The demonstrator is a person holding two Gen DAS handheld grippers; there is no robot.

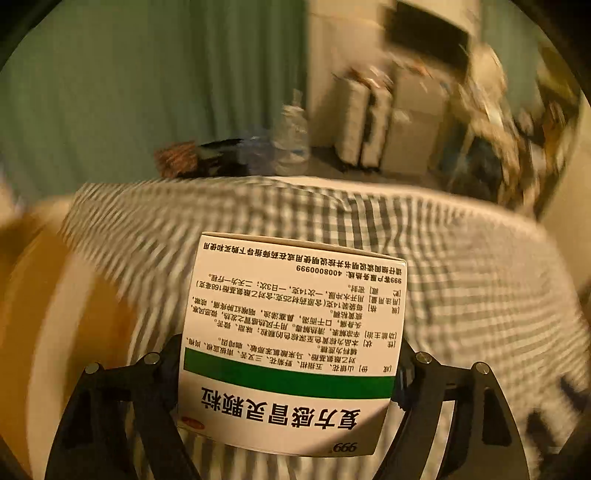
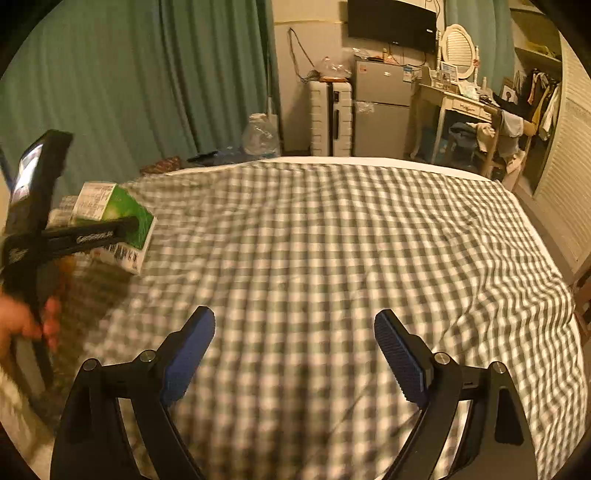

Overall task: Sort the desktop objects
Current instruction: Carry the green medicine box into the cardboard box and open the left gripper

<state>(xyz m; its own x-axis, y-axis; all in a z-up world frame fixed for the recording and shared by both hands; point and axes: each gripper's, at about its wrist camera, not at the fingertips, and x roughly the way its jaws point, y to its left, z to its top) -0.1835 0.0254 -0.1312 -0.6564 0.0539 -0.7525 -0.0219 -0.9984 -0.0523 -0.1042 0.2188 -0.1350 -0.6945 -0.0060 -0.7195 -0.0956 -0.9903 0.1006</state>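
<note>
Two grippers show over a bed spread with a grey-and-white checked sheet (image 2: 332,229). Nearest in the left wrist view, the left gripper (image 1: 288,373) has a white medicine box (image 1: 291,343) with a green band and black Chinese print wedged between its black fingers, which press against both sides of the box; the box stands up off the sheet, its far end tipped away toward the foot of the bed. In the right wrist view, the right gripper (image 2: 295,354) hangs above bare sheet with its blue-padded fingers (image 2: 188,358) spread wide and nothing between them. To the left, a little farther off, a person's hand (image 2: 22,325) grips the handle of the left gripper, whose box shows a green face from this side. Beyond the far edge of the bed stand green curtains (image 2: 129,81) on the left, a crumpled clear plastic bottle (image 2: 260,134), a white suitcase (image 2: 330,118) and a grey fridge (image 2: 382,110) under a wall-mounted television (image 2: 391,22).
</note>
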